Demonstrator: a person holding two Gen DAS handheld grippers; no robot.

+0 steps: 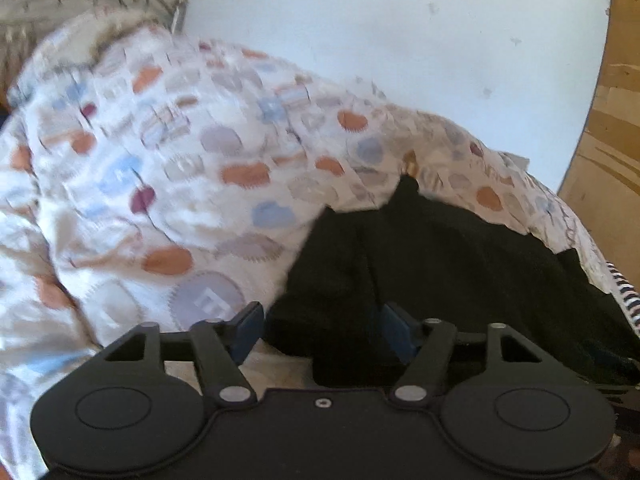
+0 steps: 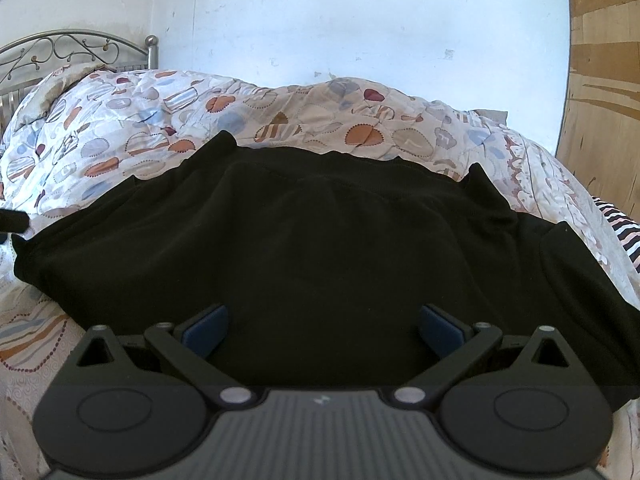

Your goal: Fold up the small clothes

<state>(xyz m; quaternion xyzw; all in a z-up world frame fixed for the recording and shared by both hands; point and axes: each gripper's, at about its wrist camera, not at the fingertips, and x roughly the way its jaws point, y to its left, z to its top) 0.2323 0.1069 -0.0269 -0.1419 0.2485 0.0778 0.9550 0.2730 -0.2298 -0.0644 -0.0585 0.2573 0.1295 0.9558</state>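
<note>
The left tongs (image 1: 322, 330) gape, blue pads astride a bunched edge of the black garment (image 2: 304, 232) without pinching it. The garment lies spread on the bed's patterned quilt (image 2: 132, 108), toward its right edge. The right tongs (image 2: 322, 326) hang wide apart over it, empty.

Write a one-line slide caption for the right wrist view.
Open right gripper over a black garment on a quilt.
</note>
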